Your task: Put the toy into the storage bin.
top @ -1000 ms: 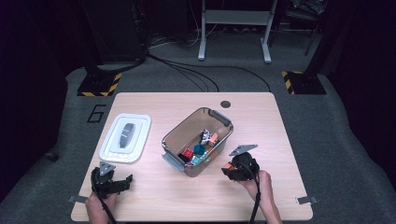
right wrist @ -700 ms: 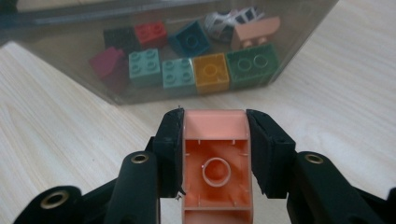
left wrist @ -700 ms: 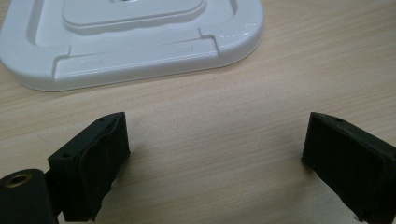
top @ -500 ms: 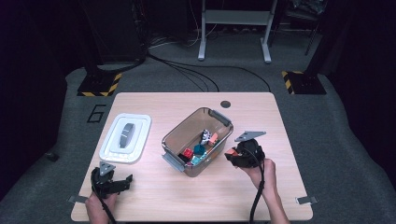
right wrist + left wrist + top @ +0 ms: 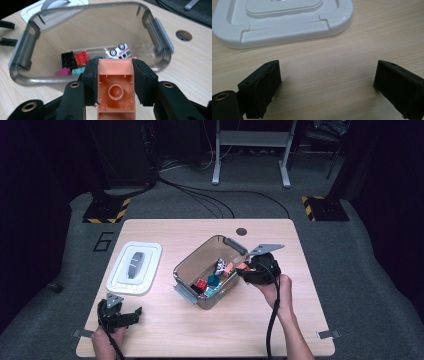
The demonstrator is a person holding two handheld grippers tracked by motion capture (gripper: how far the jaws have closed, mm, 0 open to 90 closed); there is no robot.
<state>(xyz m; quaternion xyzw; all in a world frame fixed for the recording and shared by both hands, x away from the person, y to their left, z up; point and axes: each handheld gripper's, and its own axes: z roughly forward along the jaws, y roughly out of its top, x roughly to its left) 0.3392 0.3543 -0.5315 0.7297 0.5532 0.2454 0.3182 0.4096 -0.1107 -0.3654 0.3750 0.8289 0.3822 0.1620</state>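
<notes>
A clear plastic bin (image 5: 210,270) (image 5: 27,50) stands in the middle of the table and holds several bricks and a white toy car (image 5: 120,51). My right gripper (image 5: 245,269) (image 5: 115,75) is shut on an orange brick (image 5: 115,85) and hangs over the bin's right rim. The brick's hollow underside faces the right gripper view's camera. My left gripper (image 5: 131,314) (image 5: 327,82) rests near the table's front left corner. Its jaws stand wide apart over bare wood with nothing between them.
A white lid (image 5: 135,267) (image 5: 282,22) lies flat on the left of the table (image 5: 270,320), just beyond the left gripper. A round cable hole (image 5: 241,231) sits near the far edge. Cables and stand legs lie on the floor behind.
My right gripper has risen with the orange brick and moved from beside the bin to over its right rim. The left gripper has stayed put.
</notes>
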